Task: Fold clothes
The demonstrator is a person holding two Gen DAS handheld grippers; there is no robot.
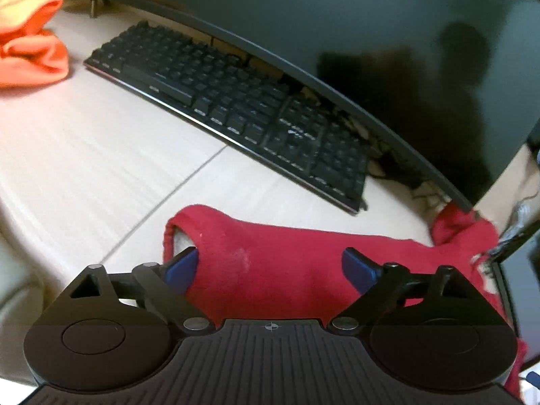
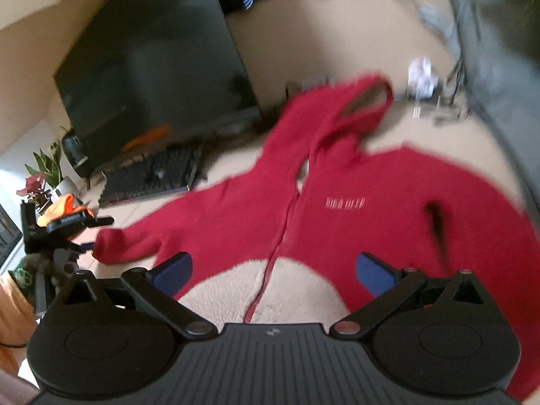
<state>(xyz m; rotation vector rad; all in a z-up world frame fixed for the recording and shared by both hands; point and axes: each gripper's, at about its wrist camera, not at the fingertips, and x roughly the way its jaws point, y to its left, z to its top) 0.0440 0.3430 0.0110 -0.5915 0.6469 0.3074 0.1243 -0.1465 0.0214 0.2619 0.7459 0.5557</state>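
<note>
A: Red hoodie lies spread face-up on the pale desk, zipper running down the middle, hood up near the monitor, one sleeve reaching out toward the keyboard.

B: And the left gripper sits right over that sleeve, jaws spread wide, nothing pinched. The cuff opening shows just beside its left finger.

A: The right gripper is also released, hanging over the hem, where the cream lining is turned up.

B: So it's flat and unfolded as it lies. If a sleeve fold is the step, I'd say take the cuff by both layers, not just the top one.

A: Agreed. Fleece this thick tends to slip from a shallow bite, so go deep, lift low, and carry it across the chest.

B: Watch that keyboard too; the sleeve end lies near it.

A: The orange garment waits bunched at the far corner.
</note>
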